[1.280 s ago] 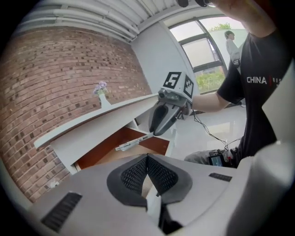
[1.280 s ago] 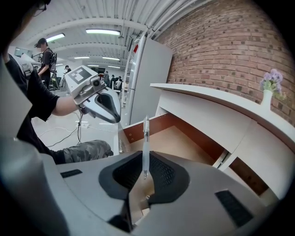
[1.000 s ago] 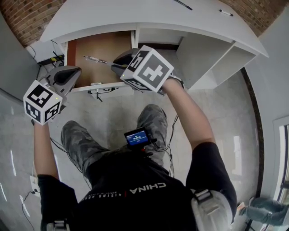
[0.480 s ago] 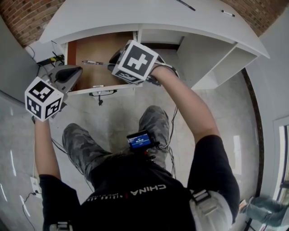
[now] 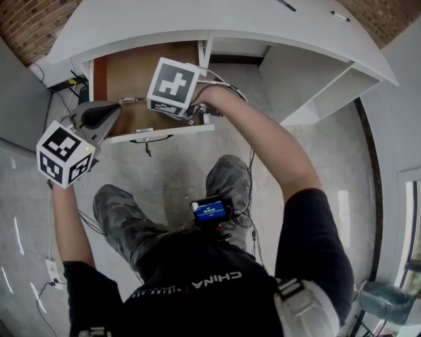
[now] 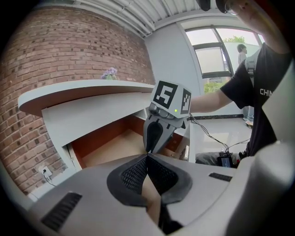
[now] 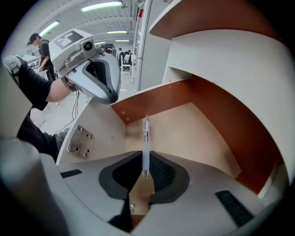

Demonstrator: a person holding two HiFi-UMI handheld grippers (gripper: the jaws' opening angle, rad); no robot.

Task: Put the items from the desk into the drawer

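— What's your right claw (image 7: 144, 159) doing?
— It's clamped on a clear pen (image 7: 145, 136), which points into the open drawer (image 7: 198, 133) under the table (image 5: 197, 23).
— And the left?
— My left claw (image 6: 148, 156) is pinched together on nothing, just outside the drawer.
— Any writing?
— "CHINA" on my black shirt (image 5: 217, 280).

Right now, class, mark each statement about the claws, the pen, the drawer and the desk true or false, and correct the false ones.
1. The right claw is shut on a pen. True.
2. The drawer is closed. False: it stands open.
3. The left claw holds a pen. False: it is shut and empty.
4. The held pen points into the open drawer. True.
5. The desk top is bare. False: a second pen lies on it, far right.
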